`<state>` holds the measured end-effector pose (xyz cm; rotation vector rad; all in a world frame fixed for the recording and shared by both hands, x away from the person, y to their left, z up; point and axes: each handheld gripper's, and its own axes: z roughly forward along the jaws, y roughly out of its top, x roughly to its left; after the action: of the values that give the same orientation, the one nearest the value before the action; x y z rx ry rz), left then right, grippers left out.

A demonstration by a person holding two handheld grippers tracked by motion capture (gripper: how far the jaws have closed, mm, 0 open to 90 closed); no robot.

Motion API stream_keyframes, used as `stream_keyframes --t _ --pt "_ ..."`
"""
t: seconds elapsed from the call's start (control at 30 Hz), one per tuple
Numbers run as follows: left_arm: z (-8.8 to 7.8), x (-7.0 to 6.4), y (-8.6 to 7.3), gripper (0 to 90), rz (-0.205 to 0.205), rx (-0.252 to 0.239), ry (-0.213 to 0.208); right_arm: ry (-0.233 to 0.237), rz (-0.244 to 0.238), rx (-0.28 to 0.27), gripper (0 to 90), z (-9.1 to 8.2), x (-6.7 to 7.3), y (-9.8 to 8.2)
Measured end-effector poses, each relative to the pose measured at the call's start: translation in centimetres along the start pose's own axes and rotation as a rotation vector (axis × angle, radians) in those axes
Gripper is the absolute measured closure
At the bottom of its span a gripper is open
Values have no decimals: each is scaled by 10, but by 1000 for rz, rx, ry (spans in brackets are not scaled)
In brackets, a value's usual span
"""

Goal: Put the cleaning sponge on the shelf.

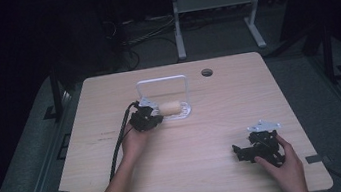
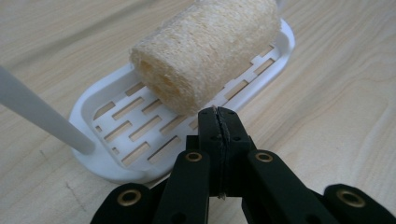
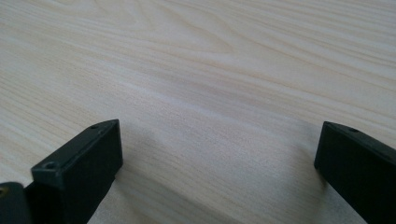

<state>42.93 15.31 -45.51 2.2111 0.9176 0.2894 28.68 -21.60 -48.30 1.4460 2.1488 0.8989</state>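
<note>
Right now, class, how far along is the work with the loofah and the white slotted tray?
Done: the loofah lies on the white tray, inside its rim. In hand: the left gripper, jaws shut and empty, points at the loofah's near end. The right gripper rests open on the table, far off. Left, probably: withdrawing the left gripper.

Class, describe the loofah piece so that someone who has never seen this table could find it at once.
On the pale wooden table, look toward the far middle for a white slotted tray with an upright handle. The loofah lies on it: a short beige cylinder, fibrous and rough, just beyond the shut left gripper.
</note>
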Motion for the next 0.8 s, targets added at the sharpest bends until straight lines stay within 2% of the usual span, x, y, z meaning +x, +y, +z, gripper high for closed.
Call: stream_keyframes --t 0.2,0.43,0.5,0.6,0.63,0.67,0.7,0.8 --pt "-3 -4 -1 892 2 7 -8 0 0 0 5 0 0 0" --pt "-23 -7 -5 848 -9 -8 -26 0 0 0 5 0 0 0" --pt "-28 -7 -5 765 -8 4 -38 0 0 0 5 0 0 0" --pt "-33 -8 -7 641 -5 -1 -32 0 0 0 5 0 0 0" --pt "-35 -8 -8 641 -5 -8 -30 0 0 0 5 0 0 0" --pt "-37 -7 -8 587 -1 -9 -31 0 0 0 5 0 0 0" --pt "-40 -9 -10 485 7 -14 -19 0 0 0 5 0 0 0" --pt "-43 -11 -13 366 9 -8 -17 0 0 0 5 0 0 0"
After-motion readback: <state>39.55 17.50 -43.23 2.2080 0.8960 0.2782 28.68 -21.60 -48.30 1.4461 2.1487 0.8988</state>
